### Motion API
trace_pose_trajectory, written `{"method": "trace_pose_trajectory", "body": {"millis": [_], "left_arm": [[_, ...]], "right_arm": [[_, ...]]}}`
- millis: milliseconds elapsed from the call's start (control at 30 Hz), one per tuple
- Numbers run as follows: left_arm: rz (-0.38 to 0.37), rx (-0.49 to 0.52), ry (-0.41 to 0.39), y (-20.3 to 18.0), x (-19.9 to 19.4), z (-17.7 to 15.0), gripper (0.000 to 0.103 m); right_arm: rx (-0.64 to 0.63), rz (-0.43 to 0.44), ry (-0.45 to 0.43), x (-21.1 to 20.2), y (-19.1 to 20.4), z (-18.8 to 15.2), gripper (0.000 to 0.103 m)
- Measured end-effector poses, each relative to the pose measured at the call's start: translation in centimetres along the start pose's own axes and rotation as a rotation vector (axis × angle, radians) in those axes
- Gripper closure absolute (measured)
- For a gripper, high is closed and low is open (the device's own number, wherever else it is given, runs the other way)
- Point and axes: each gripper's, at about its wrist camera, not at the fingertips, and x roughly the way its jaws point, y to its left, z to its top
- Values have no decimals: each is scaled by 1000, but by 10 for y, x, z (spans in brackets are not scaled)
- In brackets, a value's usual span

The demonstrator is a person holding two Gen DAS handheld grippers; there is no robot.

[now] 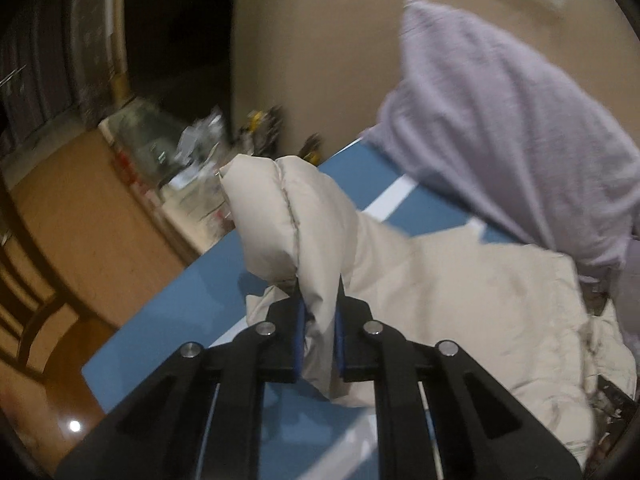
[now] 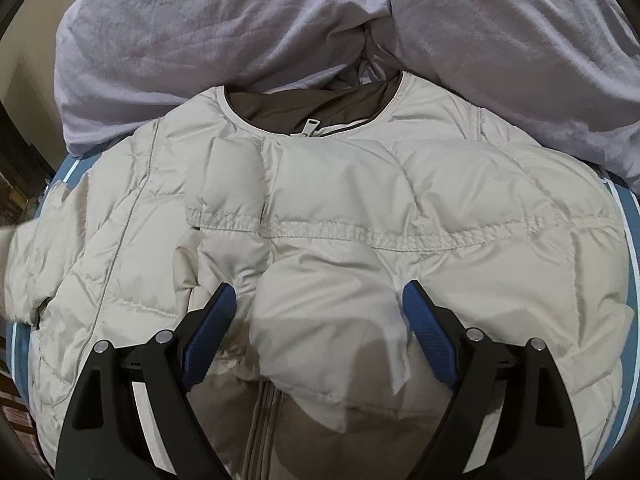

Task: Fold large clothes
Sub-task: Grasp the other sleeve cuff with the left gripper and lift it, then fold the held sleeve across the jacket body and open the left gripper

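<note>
A cream quilted puffer jacket [image 2: 360, 184] lies spread on a blue table [image 2: 68, 176], its brown-lined collar [image 2: 312, 108] and zipper pull at the far side. My right gripper [image 2: 319, 288] hangs open just above the jacket's middle, and a puffy folded-over panel bulges between its blue pads [image 2: 212, 320]. In the left wrist view my left gripper [image 1: 319, 284] is shut on a cream sleeve [image 1: 280, 216], which stands up above the jaws, lifted off the blue table [image 1: 180, 312]. The remainder of the jacket [image 1: 460, 280] trails to the right.
A person in lavender sleeves [image 2: 200, 32] leans over the far side of the jacket; one sleeve [image 1: 500, 120] hangs at the right. Past the table's left edge are a wooden floor, a dark chair [image 1: 36, 300] and a low shelf of clutter [image 1: 188, 152].
</note>
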Motion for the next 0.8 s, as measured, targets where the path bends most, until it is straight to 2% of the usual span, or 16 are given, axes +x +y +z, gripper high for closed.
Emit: {"method": "trace_pose_trajectory", "body": {"millis": [167,333,600,800], "left_arm": [[-143,69,-54,-59,-26,18,92],[-286,135,-74,-122,-45,20,92],[-488,233,-60,-212,-68,9,92],[-601,323,10,-273,-70,-17,92]], "right_arm": [[-14,-8,-18,-16,-5,-7,16],[-27,-33,-59,-34,-18,-13,16],[-2,-78,-94,-54,-45,-26,15],[41,-93,-100,-62,-63,-33,15]]}}
